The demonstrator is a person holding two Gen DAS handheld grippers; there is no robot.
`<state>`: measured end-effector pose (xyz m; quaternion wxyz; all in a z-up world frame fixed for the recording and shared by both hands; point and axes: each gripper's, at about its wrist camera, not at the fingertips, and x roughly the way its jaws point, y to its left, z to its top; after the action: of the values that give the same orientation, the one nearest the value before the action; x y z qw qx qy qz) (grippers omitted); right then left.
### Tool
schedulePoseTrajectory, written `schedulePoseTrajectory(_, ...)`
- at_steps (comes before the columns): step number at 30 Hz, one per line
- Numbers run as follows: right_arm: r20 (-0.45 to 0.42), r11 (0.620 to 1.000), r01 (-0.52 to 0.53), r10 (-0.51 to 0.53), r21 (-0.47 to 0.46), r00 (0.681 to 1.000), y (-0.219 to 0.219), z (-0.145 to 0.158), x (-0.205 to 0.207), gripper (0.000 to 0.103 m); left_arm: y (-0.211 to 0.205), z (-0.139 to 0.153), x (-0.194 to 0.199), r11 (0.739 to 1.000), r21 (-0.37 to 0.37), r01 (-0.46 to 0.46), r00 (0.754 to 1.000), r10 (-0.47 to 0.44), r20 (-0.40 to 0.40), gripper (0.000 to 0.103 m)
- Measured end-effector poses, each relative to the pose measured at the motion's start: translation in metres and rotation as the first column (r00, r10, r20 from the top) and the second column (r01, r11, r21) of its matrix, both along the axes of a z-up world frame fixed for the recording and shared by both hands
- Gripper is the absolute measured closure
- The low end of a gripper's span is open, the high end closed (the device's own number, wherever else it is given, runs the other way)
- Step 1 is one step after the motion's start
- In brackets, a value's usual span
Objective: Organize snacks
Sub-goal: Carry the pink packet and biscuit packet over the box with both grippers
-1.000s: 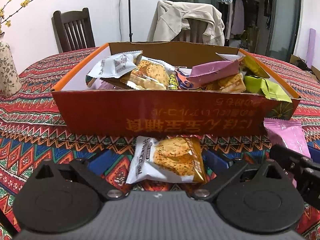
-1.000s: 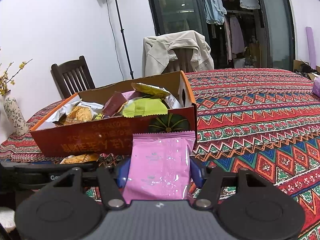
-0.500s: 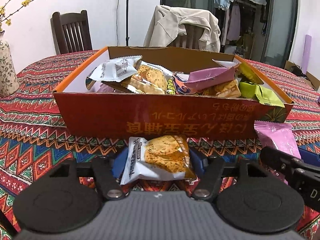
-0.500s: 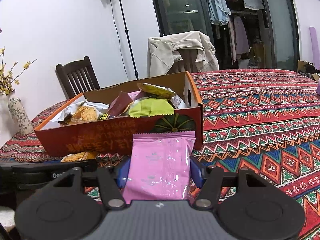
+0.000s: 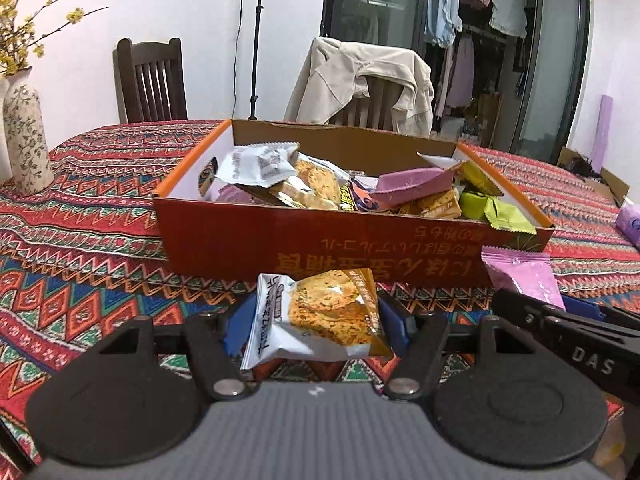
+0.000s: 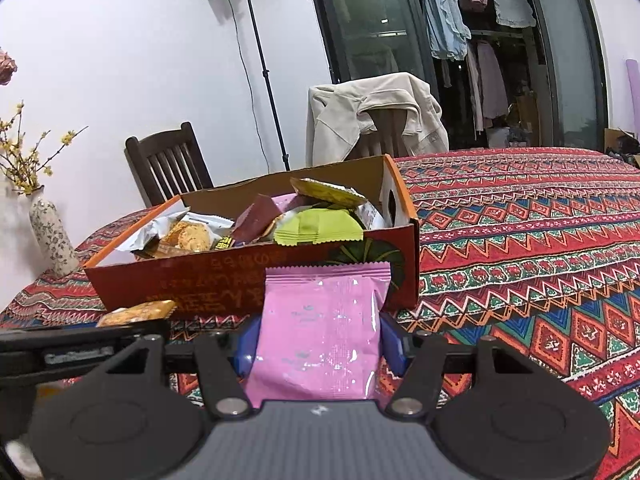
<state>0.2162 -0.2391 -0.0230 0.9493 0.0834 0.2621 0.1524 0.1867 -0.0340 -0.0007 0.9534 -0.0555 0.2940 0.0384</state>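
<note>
An open red cardboard box holds several snack packets on the patterned tablecloth. My left gripper is shut on a white and gold cracker packet, lifted just in front of the box's near wall. My right gripper is shut on a pink snack packet, held before the box's right front corner. In the left wrist view the pink packet and the right gripper's arm show at the right. In the right wrist view the cracker packet peeks above the left gripper's arm.
A floral vase with yellow blossoms stands at the table's left. Two chairs stand behind the table, one draped with a beige jacket. A purple packet lies at the far right. A light stand rises behind.
My left gripper closed on the cracker packet and lifted it off the cloth, pulling back a little from the box. The right gripper kept still with the pink packet.
</note>
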Motion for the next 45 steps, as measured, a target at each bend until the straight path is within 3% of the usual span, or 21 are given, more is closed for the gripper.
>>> schedulePoseTrajectory(12, 0.059, 0.999, -0.023, 0.025, -0.035, 0.998, 0.004, 0.014, -0.028, 0.043, 0.015, 0.027, -0.030, 0.999, -0.017, 0.037, 0.995, -0.035, 0.094, 0.035)
schedulePoseTrajectory(23, 0.133, 0.998, -0.030, 0.036, -0.048, 0.991, 0.000, 0.051, -0.039, 0.043, 0.019, 0.066, -0.038, 0.996, -0.016, 0.087, 0.977, -0.082, 0.195, 0.035)
schedulePoseTrajectory(36, 0.168, 0.999, 0.002, 0.006, -0.047, 0.986, 0.008, 0.092, 0.000, 0.043, 0.020, 0.105, 0.004, 0.998, -0.036, 0.059, 0.966, -0.048, 0.253, 0.035)
schedulePoseTrajectory(45, 0.160, 0.998, 0.010, -0.001, -0.056, 0.987, 0.027, 0.102, 0.047, 0.043, 0.023, 0.110, 0.048, 0.999, -0.050, -0.001, 0.964, 0.014, 0.264, 0.035)
